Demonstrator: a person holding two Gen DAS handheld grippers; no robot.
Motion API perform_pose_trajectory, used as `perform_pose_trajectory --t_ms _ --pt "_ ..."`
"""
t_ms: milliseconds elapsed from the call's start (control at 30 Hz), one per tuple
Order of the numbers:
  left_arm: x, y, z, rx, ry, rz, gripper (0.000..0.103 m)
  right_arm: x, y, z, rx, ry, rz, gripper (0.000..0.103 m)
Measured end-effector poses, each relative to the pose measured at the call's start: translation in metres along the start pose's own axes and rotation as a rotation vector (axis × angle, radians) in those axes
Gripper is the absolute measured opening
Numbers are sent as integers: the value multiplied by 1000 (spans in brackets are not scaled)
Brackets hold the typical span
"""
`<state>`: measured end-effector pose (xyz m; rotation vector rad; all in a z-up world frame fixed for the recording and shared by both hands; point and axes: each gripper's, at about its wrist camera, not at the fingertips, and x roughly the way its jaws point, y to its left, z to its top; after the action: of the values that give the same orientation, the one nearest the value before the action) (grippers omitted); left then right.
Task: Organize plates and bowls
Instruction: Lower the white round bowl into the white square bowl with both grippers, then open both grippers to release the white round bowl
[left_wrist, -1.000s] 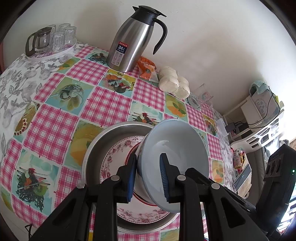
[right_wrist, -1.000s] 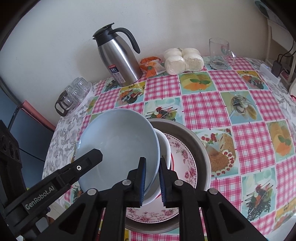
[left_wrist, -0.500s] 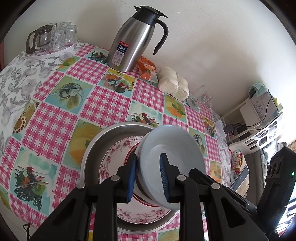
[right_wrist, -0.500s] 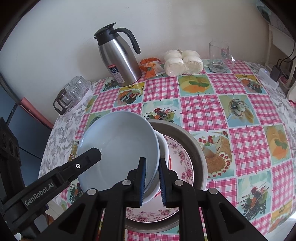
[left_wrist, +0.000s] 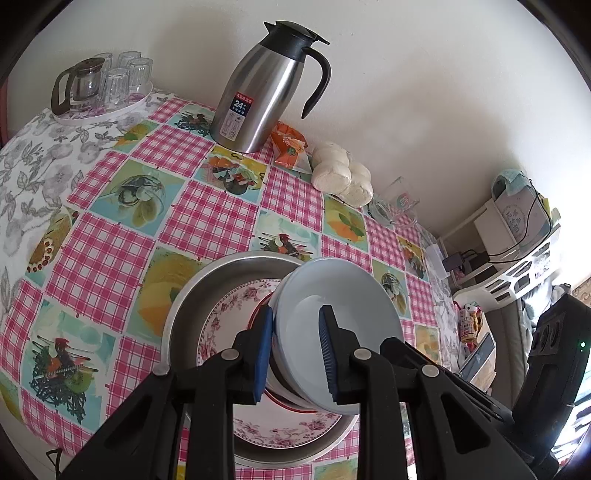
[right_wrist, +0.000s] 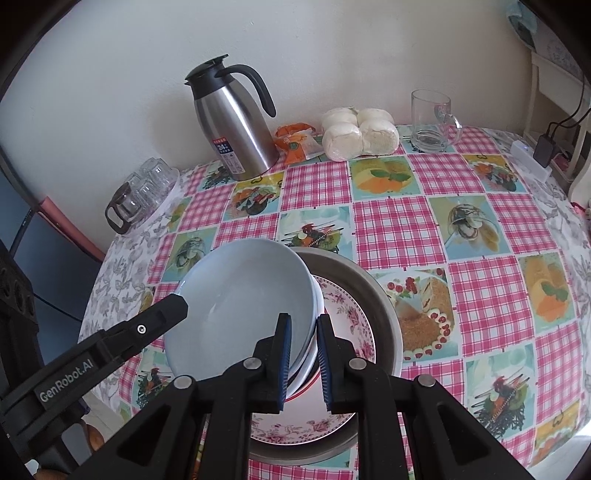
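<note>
A stack of pale blue and white bowls (left_wrist: 332, 317) (right_wrist: 243, 302) is held tilted above a floral plate (left_wrist: 236, 325) (right_wrist: 343, 317) that lies in a steel basin (left_wrist: 192, 310) (right_wrist: 384, 306). My left gripper (left_wrist: 295, 354) is shut on the stack's near rim. My right gripper (right_wrist: 303, 360) is shut on the opposite rim. The left gripper's finger (right_wrist: 155, 321) shows in the right wrist view at the bowl's left edge.
A steel thermos jug (left_wrist: 266, 88) (right_wrist: 236, 129), an orange packet (left_wrist: 290, 147), wrapped buns (right_wrist: 358, 133) and a glass mug (right_wrist: 432, 122) stand along the wall. A tray of glasses (left_wrist: 103, 88) sits at the far left corner. Shelving (left_wrist: 517, 236) stands beside the table.
Both grippers have lifted the bowl stack a little higher above the plate and basin, and it looks smaller and farther from the table.
</note>
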<state>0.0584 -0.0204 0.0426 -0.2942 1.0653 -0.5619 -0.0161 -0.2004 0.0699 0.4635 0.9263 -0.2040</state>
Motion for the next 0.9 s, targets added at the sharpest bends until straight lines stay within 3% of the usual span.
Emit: perform_pose_trajectory --t_ms 533,900 --pt "-6 3 1 -14 -16 -13 25 -5 -4 2 8 -11 25 17" --pt "-6 0 -1 -8 -18 -28 25 10 -10 -2 22 33 27 17"
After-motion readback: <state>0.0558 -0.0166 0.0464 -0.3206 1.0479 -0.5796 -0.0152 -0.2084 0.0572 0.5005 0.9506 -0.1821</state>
